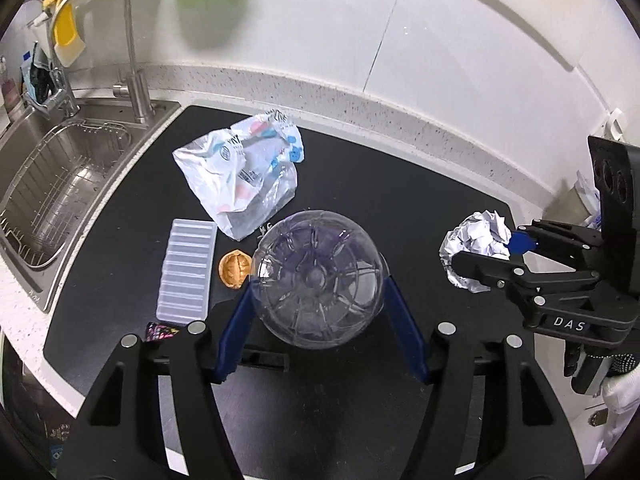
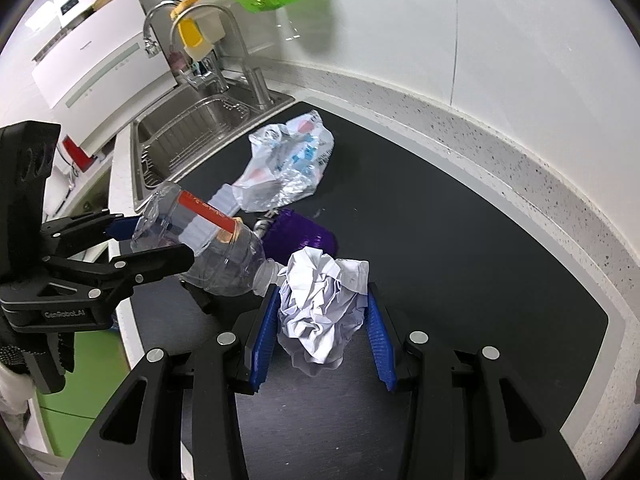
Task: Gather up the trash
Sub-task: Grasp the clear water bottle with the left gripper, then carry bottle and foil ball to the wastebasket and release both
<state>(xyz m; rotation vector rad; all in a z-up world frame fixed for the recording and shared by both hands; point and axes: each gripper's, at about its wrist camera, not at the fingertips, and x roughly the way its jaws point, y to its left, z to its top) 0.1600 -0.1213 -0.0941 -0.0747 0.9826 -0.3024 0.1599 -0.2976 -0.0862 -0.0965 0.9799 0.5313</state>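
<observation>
Left gripper (image 1: 318,300) fingers clamp a clear plastic bottle (image 1: 318,276); right gripper (image 2: 322,334) fingers clamp crumpled paper (image 2: 320,312), both lifted off the black counter (image 2: 460,240), likely for binning.

Clear plastic bottle (image 1: 318,278) with red label, raised and tilted; crumpled white paper ball (image 2: 320,308) beside it.

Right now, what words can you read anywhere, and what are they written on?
"DAS": on the right tool, along its black body.
"GenRobot.AI": on the left tool, along its black body.
Plastic bag: blue and black print, too crumpled to read.
Bottle: red label band, no words readable.
White appliance: small marks, too blurred.
</observation>
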